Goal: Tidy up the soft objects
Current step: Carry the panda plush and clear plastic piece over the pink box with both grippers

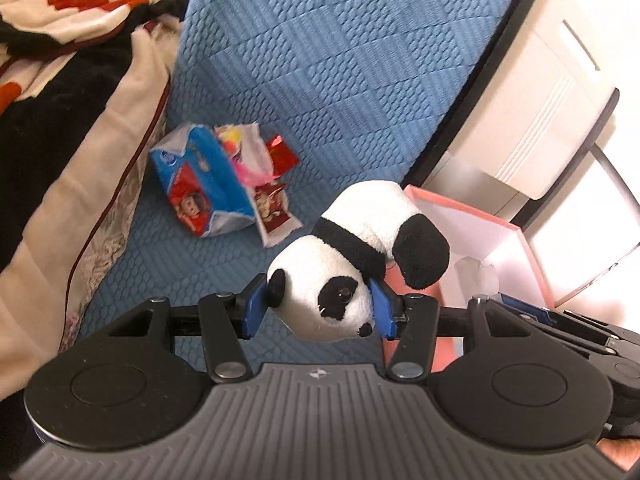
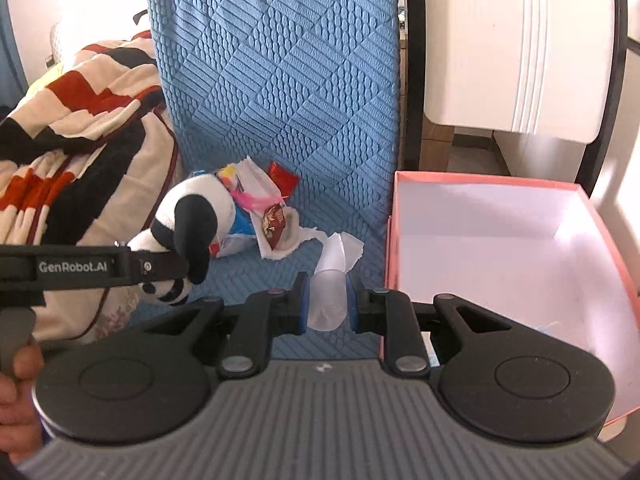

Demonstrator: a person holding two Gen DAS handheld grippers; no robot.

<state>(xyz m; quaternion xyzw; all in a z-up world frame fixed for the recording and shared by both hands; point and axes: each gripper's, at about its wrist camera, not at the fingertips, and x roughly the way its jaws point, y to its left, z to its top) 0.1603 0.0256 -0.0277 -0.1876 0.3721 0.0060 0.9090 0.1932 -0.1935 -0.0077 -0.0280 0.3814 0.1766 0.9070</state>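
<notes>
Left gripper [image 1: 318, 308] clamped on plush panda [image 1: 344, 268] head; right gripper [image 2: 326, 300] pinching translucent tissue packet [image 2: 328, 296] — either could be dropped short of pink box [image 2: 500, 184] if squeezed loose.

Left hand-held gripper [image 1: 318, 308]: black linkage arms with silver pivot screws, blue pads on the fingertips, two round black discs at 4 and 8 o'clock, grey ribbed housing at 6 o'clock with a small cross mark. Right hand-held gripper [image 2: 326, 304]: same build, black links, blue pads, silver screws. The left unit's side bar reads "GenRobot.AI" in white in the right wrist view.
</notes>
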